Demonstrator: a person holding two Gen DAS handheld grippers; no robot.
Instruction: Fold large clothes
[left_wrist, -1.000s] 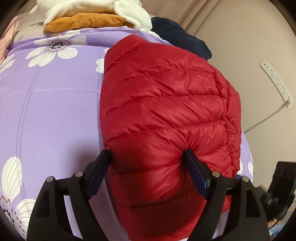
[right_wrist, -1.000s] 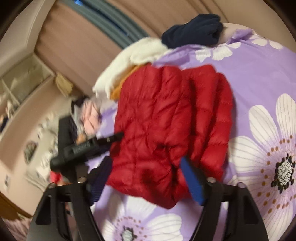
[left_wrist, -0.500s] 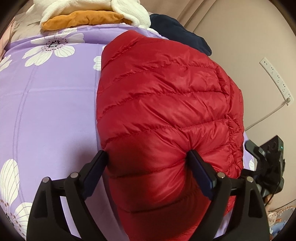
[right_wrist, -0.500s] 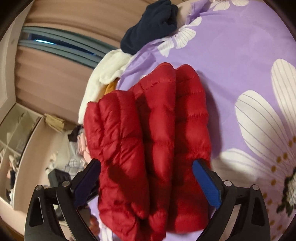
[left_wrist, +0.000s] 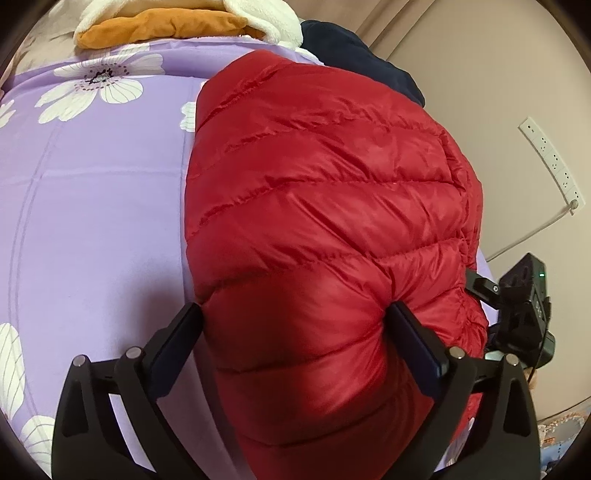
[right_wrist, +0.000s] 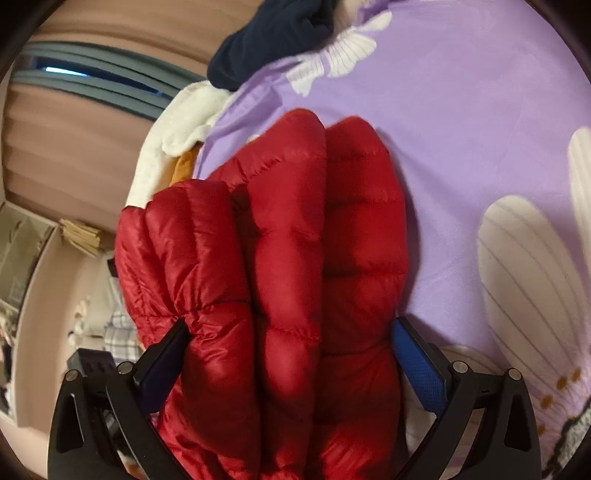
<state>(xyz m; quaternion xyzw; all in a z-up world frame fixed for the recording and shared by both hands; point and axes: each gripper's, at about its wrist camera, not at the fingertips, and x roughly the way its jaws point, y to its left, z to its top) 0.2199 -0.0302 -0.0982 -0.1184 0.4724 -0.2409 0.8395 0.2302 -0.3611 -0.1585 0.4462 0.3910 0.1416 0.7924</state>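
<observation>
A bed fills both views, spread with a lilac bedsheet (left_wrist: 92, 206) printed with big white daisies, and a beige wall rises behind it. In the right wrist view a pleated tan curtain (right_wrist: 81, 140) hangs beside a strip of window, with shelves and blurred clutter below.

On the sheet lies the red down jacket (left_wrist: 317, 206), quilted in puffy channels and folded into a thick stacked bundle; its layers show edge-on in the right wrist view (right_wrist: 280, 258). It sits toward the near edge of the bed, in front of both grippers.

At the far end of the bed a white fleece garment (left_wrist: 255, 22) lies heaped over an orange garment (left_wrist: 159, 29), and a navy garment (left_wrist: 354, 51) is bunched just beside them, behind the jacket.

The left gripper (left_wrist: 295, 321) straddles the near end of the jacket; its jaws are opening, spread wide, with the padding bulging between them and touching both pads. The right gripper (right_wrist: 291, 339) does likewise at the jacket's layered edge: its jaws are opening, the left pad against the fabric, the blue right pad apparently just clear of it.

A white power strip (left_wrist: 552, 162) is fixed to the wall, its cable trailing down
</observation>
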